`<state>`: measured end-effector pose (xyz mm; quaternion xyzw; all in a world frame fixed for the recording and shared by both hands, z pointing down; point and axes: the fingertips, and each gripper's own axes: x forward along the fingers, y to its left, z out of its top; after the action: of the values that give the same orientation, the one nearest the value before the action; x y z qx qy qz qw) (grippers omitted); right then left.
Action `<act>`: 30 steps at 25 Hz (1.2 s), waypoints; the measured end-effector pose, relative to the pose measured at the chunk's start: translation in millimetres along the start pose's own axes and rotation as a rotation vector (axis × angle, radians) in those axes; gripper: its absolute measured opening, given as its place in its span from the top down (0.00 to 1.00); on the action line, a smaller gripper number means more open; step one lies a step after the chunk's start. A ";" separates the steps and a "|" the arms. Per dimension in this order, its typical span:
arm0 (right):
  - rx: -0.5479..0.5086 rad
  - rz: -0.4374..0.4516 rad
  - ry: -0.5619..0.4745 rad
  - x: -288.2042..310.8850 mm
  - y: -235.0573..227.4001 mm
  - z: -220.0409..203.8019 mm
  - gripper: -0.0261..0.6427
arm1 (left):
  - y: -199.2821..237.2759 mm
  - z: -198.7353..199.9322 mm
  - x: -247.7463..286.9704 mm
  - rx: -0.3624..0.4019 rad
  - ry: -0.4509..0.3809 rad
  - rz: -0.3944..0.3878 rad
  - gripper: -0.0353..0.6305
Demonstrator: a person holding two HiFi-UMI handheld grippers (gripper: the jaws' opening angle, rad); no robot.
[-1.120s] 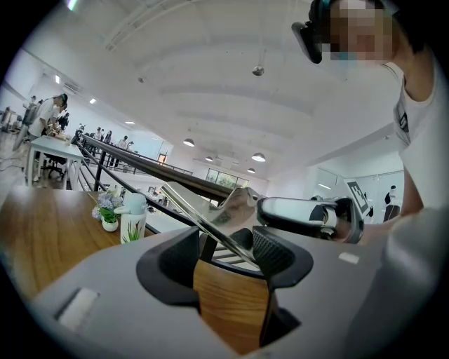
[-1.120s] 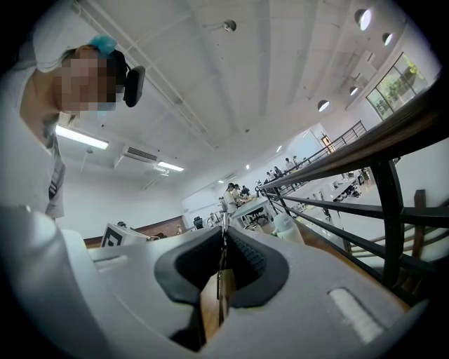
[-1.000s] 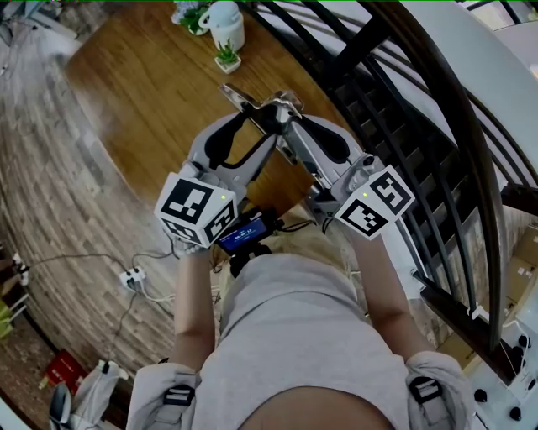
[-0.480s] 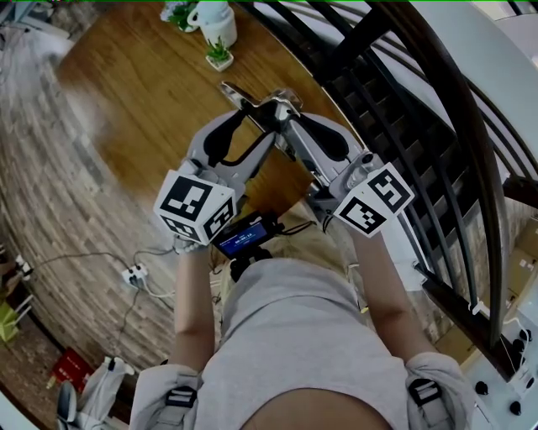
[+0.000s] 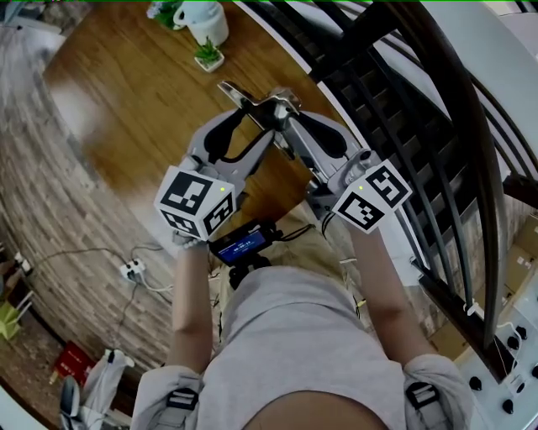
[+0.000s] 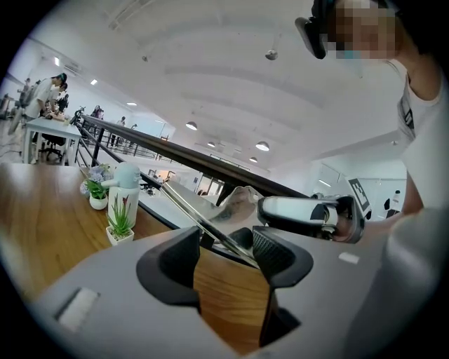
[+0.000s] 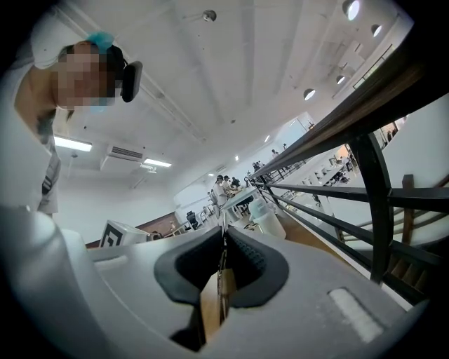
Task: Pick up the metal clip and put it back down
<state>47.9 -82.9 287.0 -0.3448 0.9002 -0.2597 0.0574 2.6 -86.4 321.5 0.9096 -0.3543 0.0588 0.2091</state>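
Note:
The metal clip [image 5: 245, 96] is a long shiny strip held in the air above the wooden table [image 5: 134, 109]. My right gripper [image 5: 286, 112] is shut on it; in the right gripper view the clip's thin edge [image 7: 223, 242] stands pinched between the pads. My left gripper [image 5: 250, 124] meets it from the left with its jaws open. In the left gripper view the clip [image 6: 203, 223] slants across the wide gap and ends close to the right pad [image 6: 270, 251]. The right gripper's grey body [image 6: 309, 210] shows just beyond.
A white pot with flowers [image 5: 202, 18] and a small potted plant [image 5: 208, 55] stand at the table's far end. A black railing [image 5: 403, 109] runs along the right. Cables and a power strip [image 5: 130, 273] lie on the brick floor at left.
Both grippers and the clip keep the same pose. The head view has drifted, so the plants and table slide up and left in the picture.

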 end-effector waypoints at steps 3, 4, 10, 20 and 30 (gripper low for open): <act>0.010 -0.003 0.011 2.4 -8.6 -0.2 0.92 | 3.9 -2.0 8.5 -0.012 0.010 -0.001 0.58; 0.012 -0.003 0.015 3.6 -11.8 -0.5 0.92 | 5.7 -2.9 11.4 -0.018 0.012 -0.002 0.58; 0.037 -0.005 0.049 12.0 -29.1 -4.8 0.92 | 16.8 -9.7 24.9 -0.042 0.034 0.009 0.58; 0.072 -0.022 0.088 33.4 -65.8 -26.0 0.92 | 47.4 -35.1 51.3 -0.098 0.074 0.026 0.58; 0.098 -0.034 0.117 43.9 -93.8 -39.7 0.93 | 64.9 -54.2 74.3 -0.143 0.096 0.008 0.58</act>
<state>58.9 -153.3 371.9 -0.3412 0.8822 -0.3241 0.0173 16.6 -152.6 411.5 0.8871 -0.3506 0.0778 0.2901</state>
